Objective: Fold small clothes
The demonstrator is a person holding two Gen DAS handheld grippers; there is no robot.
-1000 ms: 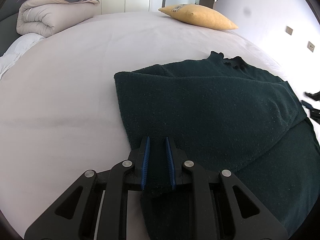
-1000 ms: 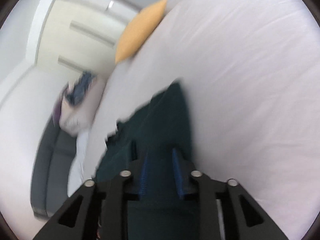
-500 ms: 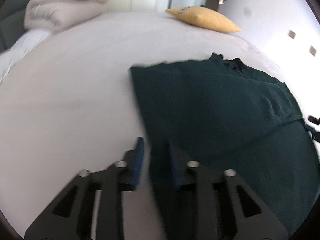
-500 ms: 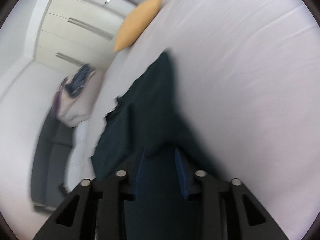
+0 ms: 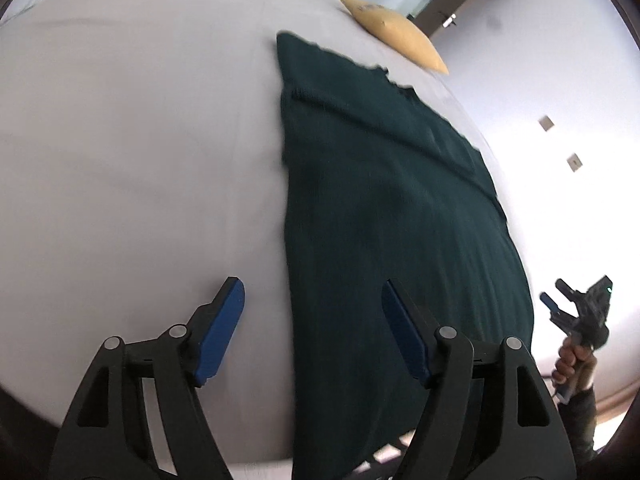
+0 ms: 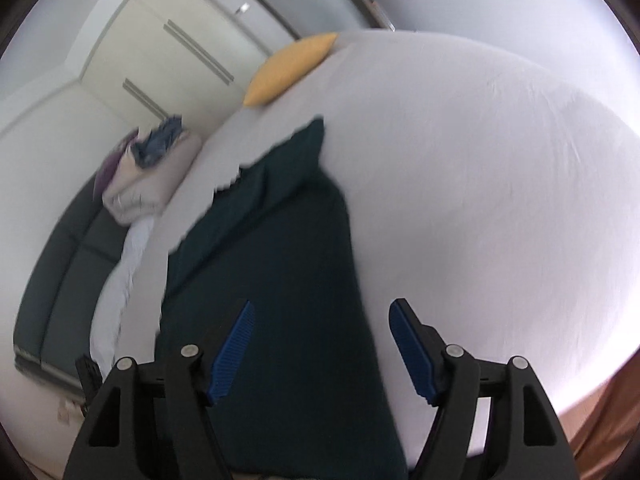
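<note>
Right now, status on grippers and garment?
Both hand-held grippers, left and right, open, jaws just opened, nothing pinched. Dark green sweater flat on bed. Nothing in the way.

Readable text: you have none to read in either wrist view.
Yellow pillow [image 5: 394, 34]: you can see a dark mark on its near face in the left wrist view, but it is too small and blurred for you to make out any letters.
Dark green sweater [image 5: 384, 208]: you find no label or tag showing on it.
Wall plates [image 5: 546, 123]: you see them blank, with no lettering you can tell.
</note>
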